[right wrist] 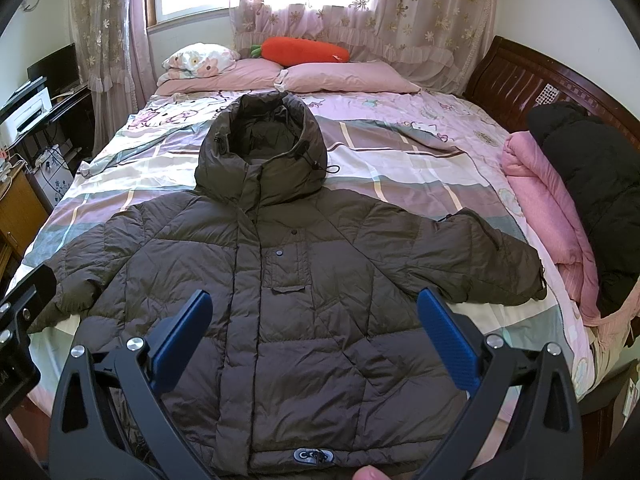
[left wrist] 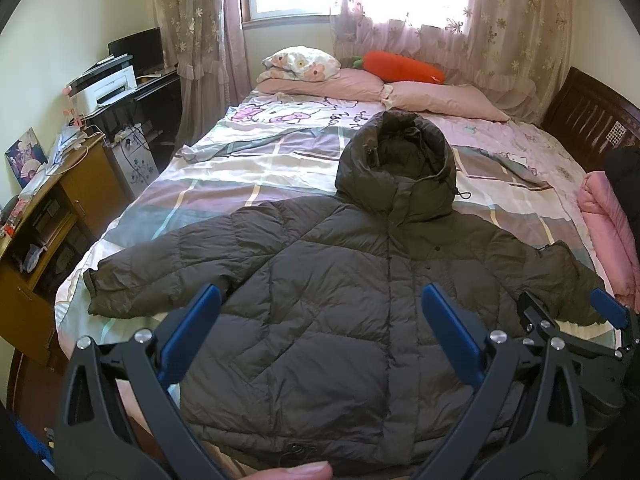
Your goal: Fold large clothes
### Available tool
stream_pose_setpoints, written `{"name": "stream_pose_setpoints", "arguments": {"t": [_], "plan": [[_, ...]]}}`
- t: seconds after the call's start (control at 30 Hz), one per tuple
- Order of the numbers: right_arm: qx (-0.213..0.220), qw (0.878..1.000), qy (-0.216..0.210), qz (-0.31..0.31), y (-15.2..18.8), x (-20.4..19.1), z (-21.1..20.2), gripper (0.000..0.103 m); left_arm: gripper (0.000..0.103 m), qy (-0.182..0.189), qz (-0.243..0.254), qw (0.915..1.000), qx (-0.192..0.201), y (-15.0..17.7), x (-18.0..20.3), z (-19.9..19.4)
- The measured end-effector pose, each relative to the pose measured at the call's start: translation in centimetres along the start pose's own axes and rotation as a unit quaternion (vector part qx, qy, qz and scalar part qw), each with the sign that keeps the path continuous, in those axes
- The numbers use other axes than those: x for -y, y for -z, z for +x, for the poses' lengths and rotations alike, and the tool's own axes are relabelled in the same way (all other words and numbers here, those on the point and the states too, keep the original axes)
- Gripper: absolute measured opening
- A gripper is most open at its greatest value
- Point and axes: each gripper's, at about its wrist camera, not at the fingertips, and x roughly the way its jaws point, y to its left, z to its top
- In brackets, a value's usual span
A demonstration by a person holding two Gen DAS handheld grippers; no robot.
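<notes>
A dark olive-brown hooded puffer jacket (left wrist: 328,280) lies flat, front up, on the bed with both sleeves spread out and the hood pointing to the pillows; it also shows in the right wrist view (right wrist: 304,292). My left gripper (left wrist: 320,300) is open and empty, held above the jacket's lower left body. My right gripper (right wrist: 314,304) is open and empty, above the jacket's lower middle. The right gripper also shows at the right edge of the left wrist view (left wrist: 576,312), over the right sleeve's cuff.
The bed has a plaid pink quilt (right wrist: 400,152), pink pillows (right wrist: 344,76) and an orange carrot plush (right wrist: 306,50). Folded pink and black clothes (right wrist: 568,200) lie at the bed's right edge. A wooden desk (left wrist: 44,216) and printer (left wrist: 106,88) stand left.
</notes>
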Motion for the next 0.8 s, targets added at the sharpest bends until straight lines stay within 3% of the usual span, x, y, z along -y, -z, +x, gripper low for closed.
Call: {"name": "stream_pose_setpoints", "arguments": {"t": [0.07, 0.8], "plan": [[-0.001, 1.0, -0.001, 0.0, 0.0, 0.0, 0.0, 0.102, 0.101, -0.002, 0.002, 1.0, -0.001, -0.3, 1.6, 0.3], [-0.002, 1.0, 0.0, 0.0, 0.1, -0.1, 0.2, 0.102, 0.101, -0.003, 0.003, 1.0, -0.002, -0.3, 1.5, 0.3]]}}
